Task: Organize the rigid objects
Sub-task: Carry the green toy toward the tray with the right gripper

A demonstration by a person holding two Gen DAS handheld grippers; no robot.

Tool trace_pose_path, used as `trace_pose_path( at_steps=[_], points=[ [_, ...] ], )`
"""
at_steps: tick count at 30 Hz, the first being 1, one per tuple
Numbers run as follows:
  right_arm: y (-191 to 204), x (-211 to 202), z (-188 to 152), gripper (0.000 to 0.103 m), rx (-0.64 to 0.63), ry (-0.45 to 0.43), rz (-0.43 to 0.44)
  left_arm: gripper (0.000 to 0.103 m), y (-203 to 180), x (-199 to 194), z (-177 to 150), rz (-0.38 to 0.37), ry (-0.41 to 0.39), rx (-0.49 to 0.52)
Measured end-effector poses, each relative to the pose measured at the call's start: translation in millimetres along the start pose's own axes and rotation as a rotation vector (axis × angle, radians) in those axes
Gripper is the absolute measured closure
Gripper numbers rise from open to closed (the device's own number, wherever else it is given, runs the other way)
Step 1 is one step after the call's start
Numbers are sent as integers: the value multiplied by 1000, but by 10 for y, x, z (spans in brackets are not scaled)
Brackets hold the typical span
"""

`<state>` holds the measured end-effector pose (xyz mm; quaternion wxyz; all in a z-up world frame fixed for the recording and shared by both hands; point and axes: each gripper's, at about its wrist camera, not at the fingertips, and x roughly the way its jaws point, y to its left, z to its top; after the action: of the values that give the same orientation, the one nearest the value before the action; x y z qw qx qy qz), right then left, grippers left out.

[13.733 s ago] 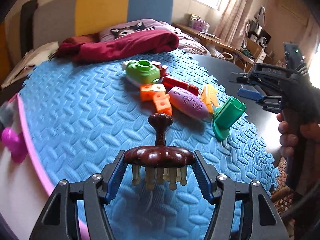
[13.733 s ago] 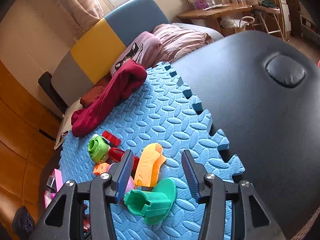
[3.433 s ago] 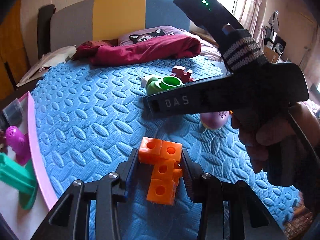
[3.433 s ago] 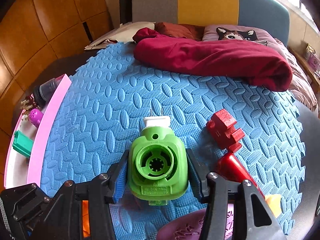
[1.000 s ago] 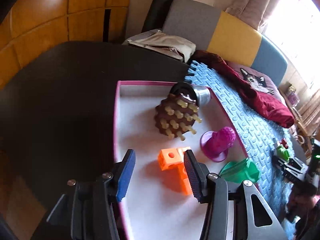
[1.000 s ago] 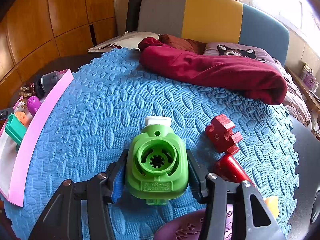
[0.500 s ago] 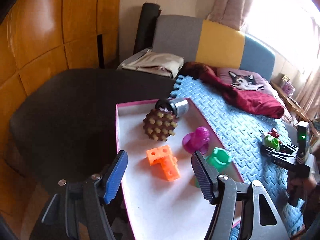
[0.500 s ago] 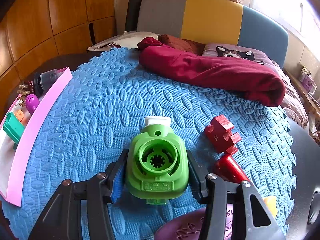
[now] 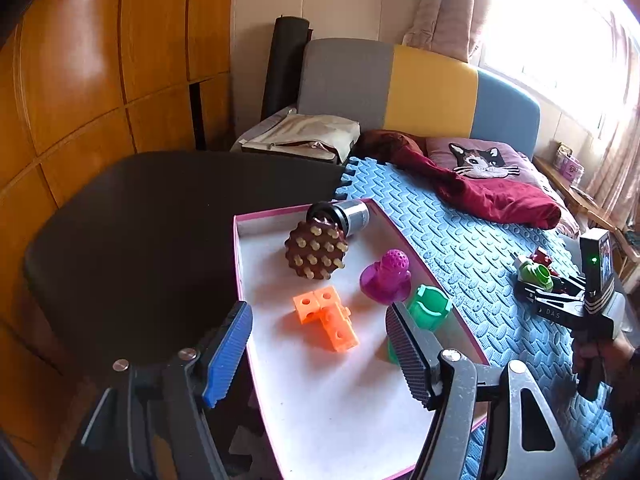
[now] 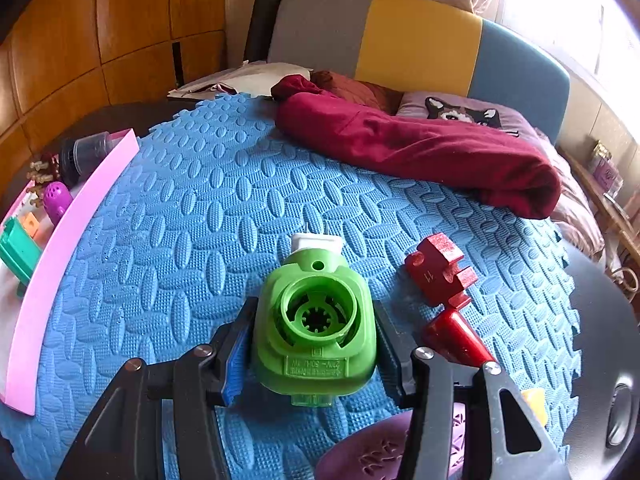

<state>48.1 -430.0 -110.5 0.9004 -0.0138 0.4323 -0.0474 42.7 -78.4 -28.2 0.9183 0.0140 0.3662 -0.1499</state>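
My left gripper (image 9: 320, 344) is open and empty, raised above the pink-rimmed white tray (image 9: 340, 412). In the tray lie an orange block piece (image 9: 326, 322), a brown studded massager (image 9: 316, 254), a purple toy (image 9: 386, 276), a teal green cup-like piece (image 9: 430, 306) and a dark jar (image 9: 340, 216). My right gripper (image 10: 312, 344) is shut on the green plug-in device (image 10: 316, 324) over the blue foam mat (image 10: 200, 216); it also shows in the left wrist view (image 9: 534, 274). A red puzzle piece (image 10: 440, 270) and a red cylinder (image 10: 456, 338) lie just right of it.
A purple oval object (image 10: 380, 452) and a yellow piece (image 10: 534, 402) lie on the mat near my right gripper. A maroon cloth (image 10: 420, 148) lies across the mat's far side. The dark table (image 9: 140, 220) extends left of the tray; a headboard (image 9: 420, 92) stands behind.
My left gripper has drawn back and up from the tray, leaving the orange block there. My right gripper stays shut on the green device, almost still.
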Motion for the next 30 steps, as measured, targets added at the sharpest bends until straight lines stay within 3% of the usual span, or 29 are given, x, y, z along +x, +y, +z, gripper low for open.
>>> trace_pose_path(
  at_steps=[8, 16, 23, 30],
  points=[
    [32, -20, -5, 51, 57, 12, -43, 33, 77, -3, -36, 3, -7, -16],
    [24, -51, -6, 51, 198, 37, -72, 33, 233, 18, -76, 17, 3, -46],
    [71, -170, 70, 51, 318, 49, 87, 33, 464, 45, -125, 45, 17, -105],
    [572, -601, 374, 51, 233, -63, 213, 33, 574, 25, -109, 65, 2, -135]
  ],
)
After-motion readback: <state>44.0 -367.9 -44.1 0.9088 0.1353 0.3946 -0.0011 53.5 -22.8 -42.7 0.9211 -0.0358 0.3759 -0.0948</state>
